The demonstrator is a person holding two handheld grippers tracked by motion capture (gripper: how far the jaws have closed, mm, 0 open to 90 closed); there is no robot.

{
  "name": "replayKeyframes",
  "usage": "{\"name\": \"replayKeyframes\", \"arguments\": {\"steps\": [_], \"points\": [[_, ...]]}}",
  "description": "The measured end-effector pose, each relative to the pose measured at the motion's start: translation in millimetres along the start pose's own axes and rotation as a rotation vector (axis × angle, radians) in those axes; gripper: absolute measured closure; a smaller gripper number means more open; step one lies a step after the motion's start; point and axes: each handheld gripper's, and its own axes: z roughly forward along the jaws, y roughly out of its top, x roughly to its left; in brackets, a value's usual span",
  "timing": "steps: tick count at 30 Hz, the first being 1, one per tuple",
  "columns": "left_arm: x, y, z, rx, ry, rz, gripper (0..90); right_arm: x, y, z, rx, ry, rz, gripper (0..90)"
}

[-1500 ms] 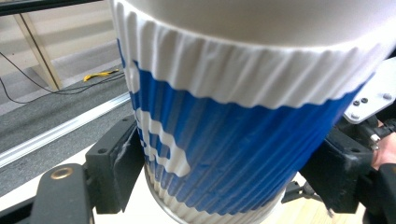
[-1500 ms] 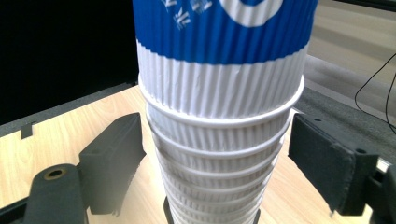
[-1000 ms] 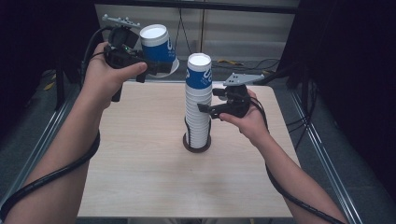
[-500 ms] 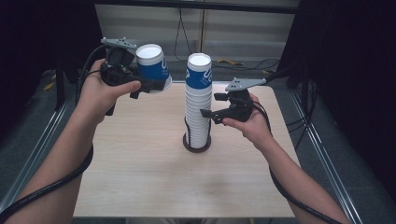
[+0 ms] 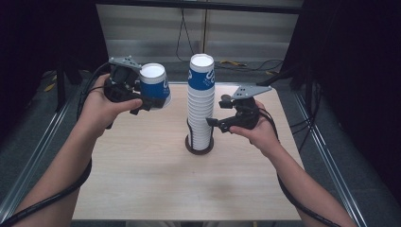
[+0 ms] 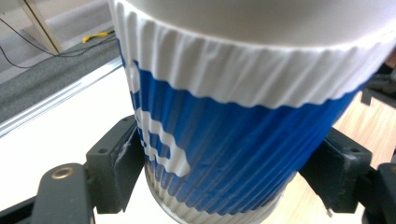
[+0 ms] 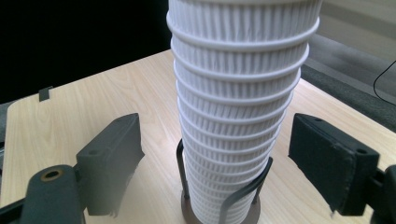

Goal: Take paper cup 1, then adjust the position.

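The table (image 5: 142,179) is a pale wood-grain board, flat and matt, set as the work surface between the person's two forearms. Near its middle a tall stack of cups (image 5: 200,101) stands upright, bottoms up, in a dark round holder (image 5: 199,145) whose thin wire uprights keep the column from toppling. The cups are ribbed paper, white below and blue at the top one, each rolled rim making a ring down the tapering column. The right gripper (image 5: 211,124) sits level beside the lower stack with its jaws spread to either side, clear of the ribs, probably placed to steady the column. The left gripper (image 5: 147,101), up and to the left of the stack and well apart from it, pinches a single cup (image 5: 155,85) across its blue corrugated wall, bottom up and tilted, black pads pressed into the ridges so the light paper will not slip.
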Motion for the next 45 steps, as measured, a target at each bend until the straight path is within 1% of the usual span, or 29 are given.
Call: {"name": "replayKeyframes", "arguments": {"steps": [4, 5, 8, 10, 11, 14, 15, 18, 20, 21, 22, 24, 26, 27, 28, 29, 30, 31, 32, 33, 34, 35, 36, 37, 38, 39, 40, 42, 45], "points": [[0.0, -4.9, 4.2, 0.016, -0.002, 0.005, 21.5, -0.7, -4.1, -0.6, 0.001, 0.003, 0.007, 16.6], [-0.6, -7.2, 6.6, 0.02, -0.008, 0.0, 21.5, -0.8, -5.2, -0.8, 0.002, 0.006, 0.01, 16.6], [-1.3, -10.8, 10.2, 0.033, -0.015, 0.009, 21.6, -0.4, -9.2, -1.5, 0.014, 0.007, 0.006, 16.6], [-2.0, -13.0, 12.8, 0.045, -0.021, 0.015, 21.6, -0.6, -11.3, -2.5, 0.013, 0.009, 0.004, 16.6], [-2.9, -14.9, 15.3, 0.06, -0.02, 0.02, 21.6, -1.3, -12.9, -3.4, 0.019, 0.014, 0.01, 16.6], [-4.2, -16.6, 17.6, 0.068, -0.025, 0.02, 21.6, -1.6, -14.4, -4.3, 0.017, 0.012, 0.006, 16.5], [-4.3, -17.1, 18.5, 0.076, -0.025, 0.031, 21.7, -1.6, -14.7, -4.5, 0.015, 0.015, 0.007, 16.5], [-6.0, -19.1, 21.4, 0.092, -0.034, 0.041, 21.7, -1.7, -16.7, -5.2, 0.011, 0.017, 0.006, 16.5], [-8.4, -20.8, 24.3, 0.115, -0.043, 0.05, 21.7, -2.0, -19.7, -5.4, 0.013, 0.016, 0.016, 15.9], [-9.0, -21.4, 25.1, 0.116, -0.045, 0.057, 21.7, -2.6, -22.1, -6.3, 0.019, 0.015, 0.025, 15.5], [-10.2, -22.1, 25.9, 0.115, -0.047, 0.054, 21.7, -2.6, -22.1, -6.3, 0.019, 0.015, 0.025, 15.5], [-13.0, -24.0, 28.0, 0.133, -0.062, 0.068, 21.6, -3.1, -24.1, -7.6, 0.01, 0.018, 0.026, 15.3], [-15.1, -25.5, 29.9, 0.145, -0.065, 0.076, 21.7, -3.4, -25.7, -9.6, 0.007, 0.015, 0.029, 14.9], [-15.9, -26.7, 30.8, 0.164, -0.069, 0.096, 21.7, -2.9, -27.0, -10.4, 0.011, 0.02, 0.031, 14.5], [-15.9, -26.7, 30.8, 0.164, -0.069, 0.096, 21.7, -2.9, -27.0, -10.4, 0.011, 0.02, 0.031, 14.5], [-19.1, -29.6, 32.8, 0.168, -0.077, 0.082, 21.8, -2.3, -28.6, -11.1, 0.02, 0.02, 0.021, 14.3], [-19.1, -29.6, 32.8, 0.168, -0.077, 0.082, 21.8, -2.3, -28.6, -11.1, 0.02, 0.02, 0.021, 14.3], [-20.3, -31.1, 33.5, 0.187, -0.078, 0.1, 21.8, -1.8, -29.3, -11.3, 0.02, 0.021, 0.021, 14.3], [-21.5, -31.9, 34.0, 0.197, -0.075, 0.1, 21.8, -1.1, -30.2, -11.5, 0.019, 0.02, 0.019, 14.3], [-22.2, -33.7, 35.1, 0.212, -0.077, 0.109, 21.8, -0.5, -30.7, -11.6, 0.022, 0.022, 0.02, 14.3], [-23.3, -35.4, 36.0, 0.219, -0.077, 0.103, 21.8, 0.3, -31.3, -11.5, 0.025, 0.023, 0.016, 14.3], [-24.1, -36.4, 36.4, 0.235, -0.075, 0.113, 21.8, 0.9, -31.8, -11.3, 0.024, 0.028, 0.013, 14.3], [-24.9, -37.5, 37.1, 0.24, -0.074, 0.123, 21.8, 1.5, -32.1, -11.0, 0.028, 0.03, 0.011, 14.3], [-25.8, -38.3, 37.6, 0.248, -0.078, 0.121, 21.8, 2.1, -32.6, -10.8, 0.029, 0.032, 0.01, 14.2], [-26.7, -39.1, 38.6, 0.245, -0.078, 0.119, 21.8, 2.9, -33.1, -10.8, 0.03, 0.036, 0.011, 14.0], [-27.6, -39.7, 39.4, 0.254, -0.076, 0.131, 21.8, 3.4, -33.6, -10.6, 0.03, 0.038, 0.01, 14.0], [-29.2, -40.4, 40.3, 0.254, -0.077, 0.125, 21.8, 4.3, -34.2, -10.5, 0.032, 0.04, 0.006, 14.0], [-31.0, -41.5, 42.8, 0.262, -0.086, 0.13, 21.7, 5.8, -35.4, -10.6, 0.035, 0.044, 0.0, 14.0], [-34.6, -43.1, 47.7, 0.294, -0.093, 0.15, 21.8, 6.7, -37.8, -10.3, 0.034, 0.052, 0.002, 14.0]]}}
